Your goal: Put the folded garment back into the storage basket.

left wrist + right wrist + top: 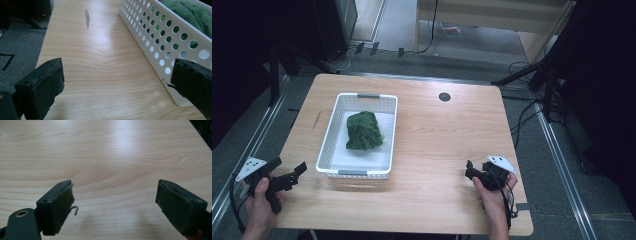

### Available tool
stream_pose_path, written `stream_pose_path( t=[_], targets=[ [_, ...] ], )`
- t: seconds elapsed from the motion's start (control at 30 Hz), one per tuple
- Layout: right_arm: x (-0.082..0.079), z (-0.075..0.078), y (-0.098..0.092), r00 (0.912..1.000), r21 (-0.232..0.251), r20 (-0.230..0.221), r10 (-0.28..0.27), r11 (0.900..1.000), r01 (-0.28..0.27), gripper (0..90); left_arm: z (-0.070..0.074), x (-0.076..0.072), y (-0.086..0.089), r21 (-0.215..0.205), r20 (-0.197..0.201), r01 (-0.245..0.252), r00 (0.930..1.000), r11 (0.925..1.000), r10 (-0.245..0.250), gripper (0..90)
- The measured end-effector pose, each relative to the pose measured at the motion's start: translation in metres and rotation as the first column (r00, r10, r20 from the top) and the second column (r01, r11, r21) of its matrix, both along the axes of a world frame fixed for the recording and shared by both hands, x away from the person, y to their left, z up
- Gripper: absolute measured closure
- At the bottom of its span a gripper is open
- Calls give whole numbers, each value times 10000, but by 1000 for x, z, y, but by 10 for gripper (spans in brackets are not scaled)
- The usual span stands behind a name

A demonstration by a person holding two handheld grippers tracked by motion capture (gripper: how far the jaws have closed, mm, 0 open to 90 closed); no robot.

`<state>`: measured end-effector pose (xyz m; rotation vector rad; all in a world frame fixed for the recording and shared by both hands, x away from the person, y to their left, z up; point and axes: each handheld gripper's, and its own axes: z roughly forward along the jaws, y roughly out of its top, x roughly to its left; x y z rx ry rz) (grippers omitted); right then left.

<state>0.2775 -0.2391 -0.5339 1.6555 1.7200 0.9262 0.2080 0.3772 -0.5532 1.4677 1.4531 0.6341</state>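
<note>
Green cloth (pixel 364 130) in white basket (pixel 330 131), high view alone shows both tongs, left tongs (pixel 292 175) and right tongs (pixel 474 172) released

Green cloth (pixel 192 13) cut off at top edge; basket (pixel 160 42) partly cropped.

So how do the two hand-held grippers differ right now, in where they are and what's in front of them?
The left hand-held gripper sits at the table's near left edge, close to the white basket; the right hand-held gripper is over the table's right side, well away from the basket. In its own view the left one faces the basket's perforated wall with the green cloth inside; the right one faces bare wood. Both are open, holding nothing.
</note>
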Motion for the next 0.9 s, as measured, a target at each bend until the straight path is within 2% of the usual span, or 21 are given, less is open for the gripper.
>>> stream_pose_path(
  t=[0.37,0.57,0.67,0.9],
  targets=[
    [-16,-2,-37,9983,222,-119,-572,9981,574,126,0,0,0,0,1,-3,10000,10000,3,0],
    [-24,-4,-54,9975,279,-73,-706,9971,708,112,0,0,0,2,-3,-4,10000,10000,4,0],
    [-28,-5,-62,9966,186,-134,-813,9965,815,100,0,0,0,-2,-2,-2,10000,10000,2,0],
    [-38,-6,-79,9949,316,-249,-979,9946,986,81,0,0,0,7,-2,-4,10000,10000,4,0]
  ],
)
